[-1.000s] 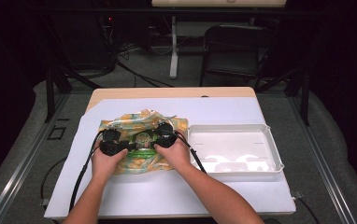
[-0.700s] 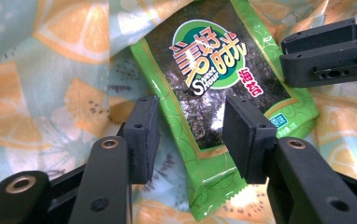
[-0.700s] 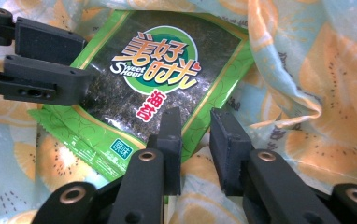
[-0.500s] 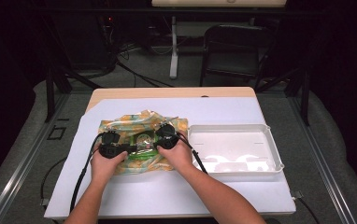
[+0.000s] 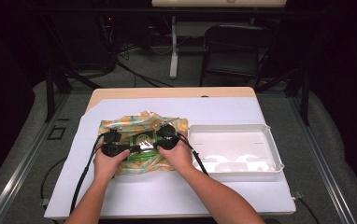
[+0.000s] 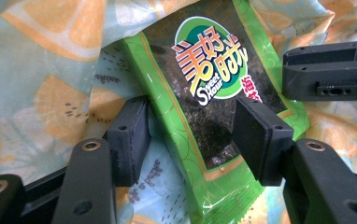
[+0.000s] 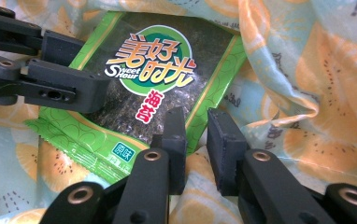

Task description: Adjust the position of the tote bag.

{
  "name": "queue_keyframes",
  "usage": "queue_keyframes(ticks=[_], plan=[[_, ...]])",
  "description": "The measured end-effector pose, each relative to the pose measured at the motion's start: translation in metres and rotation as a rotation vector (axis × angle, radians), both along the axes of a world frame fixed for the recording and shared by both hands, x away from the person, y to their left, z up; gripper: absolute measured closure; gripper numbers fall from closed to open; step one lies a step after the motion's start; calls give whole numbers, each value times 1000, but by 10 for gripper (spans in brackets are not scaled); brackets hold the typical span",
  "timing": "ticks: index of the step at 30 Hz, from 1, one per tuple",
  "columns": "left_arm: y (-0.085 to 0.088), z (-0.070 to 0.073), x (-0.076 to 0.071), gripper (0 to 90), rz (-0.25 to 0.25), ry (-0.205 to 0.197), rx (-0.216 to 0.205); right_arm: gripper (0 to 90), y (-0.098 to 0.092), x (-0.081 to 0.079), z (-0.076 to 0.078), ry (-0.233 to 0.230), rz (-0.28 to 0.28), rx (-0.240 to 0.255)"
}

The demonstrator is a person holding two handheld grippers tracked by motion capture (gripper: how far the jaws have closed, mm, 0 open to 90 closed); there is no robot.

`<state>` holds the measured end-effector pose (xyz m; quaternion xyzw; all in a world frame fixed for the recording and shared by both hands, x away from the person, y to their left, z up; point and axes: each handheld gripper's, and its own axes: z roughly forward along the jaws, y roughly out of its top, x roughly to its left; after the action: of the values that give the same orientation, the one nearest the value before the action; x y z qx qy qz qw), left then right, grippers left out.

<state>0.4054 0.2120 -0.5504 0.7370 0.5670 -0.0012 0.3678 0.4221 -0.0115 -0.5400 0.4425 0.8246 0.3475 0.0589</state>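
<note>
A green seaweed snack packet lies at the mouth of a cloth bag printed with orange slices, left of the table's middle. My left gripper is open, its jaws wide apart on either side of the packet's lower end. My right gripper has its jaws almost together, pinching a fold of the cloth bag just beside the packet. In the high view both grippers, left and right, meet over the packet.
A white plastic tray stands to the right of the bag on a white sheet that covers the table. Cables trail from both grippers toward the table's front edge. A dark chair stands beyond the table.
My left gripper has shifted a little to the right, closing in on the packet. The right hand has stayed where it was.
</note>
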Motion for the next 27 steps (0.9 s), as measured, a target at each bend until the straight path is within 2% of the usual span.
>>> queue_keyframes(ticks=[10,14,17,21,27], plan=[[1,2,0,500,12,-2,-10,781,-1,0,0,8,0,-1],[2,4,-2,512,21,-16,-20,781,-1,-1,-1,4,-5,5],[3,7,-3,519,22,-27,-32,780,-2,-1,-1,0,-9,6],[3,11,-4,523,32,-40,-72,780,-3,-1,-1,3,-8,4],[3,15,-5,528,37,-54,-96,780,-4,-1,-2,4,-5,3]])
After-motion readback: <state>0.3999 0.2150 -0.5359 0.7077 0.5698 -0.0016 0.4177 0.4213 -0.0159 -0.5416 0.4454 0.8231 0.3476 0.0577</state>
